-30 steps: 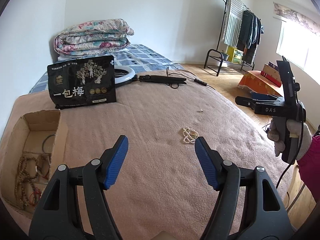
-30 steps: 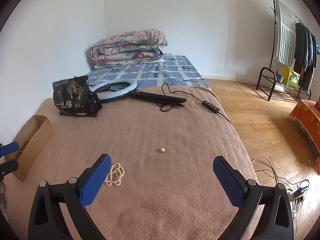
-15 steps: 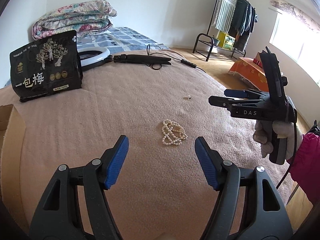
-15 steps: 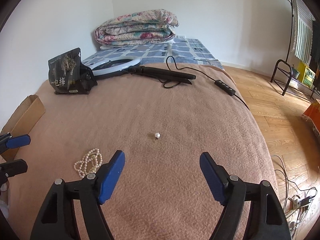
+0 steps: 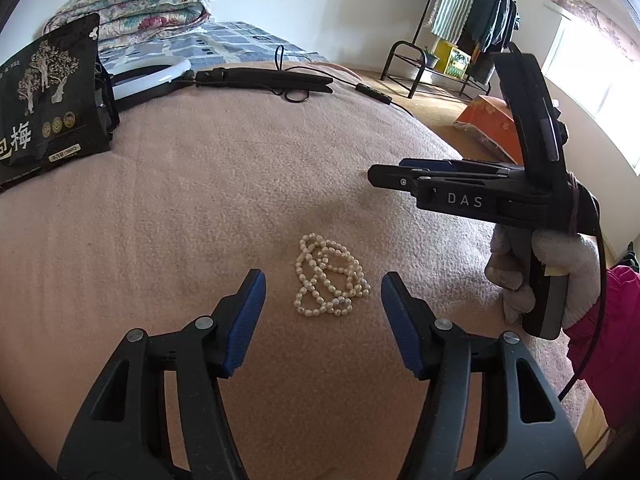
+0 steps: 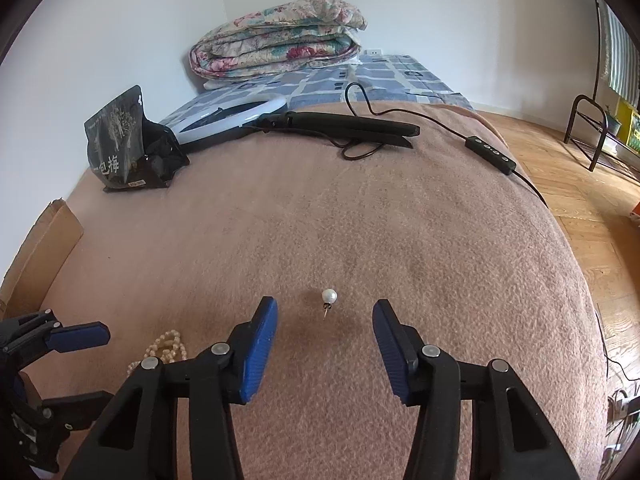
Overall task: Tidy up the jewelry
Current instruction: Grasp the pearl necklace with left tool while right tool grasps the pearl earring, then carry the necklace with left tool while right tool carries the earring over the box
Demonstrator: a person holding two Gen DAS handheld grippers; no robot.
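Pearl necklace is seen heaped on the pink blanket in the left wrist view, just ahead of the left gripper, whose blue pads are spread apart, nothing held. Right wrist view: a pearl earring lies between the tips of the right gripper, fingers apart, untouched. The necklace is glimpsed to its left.
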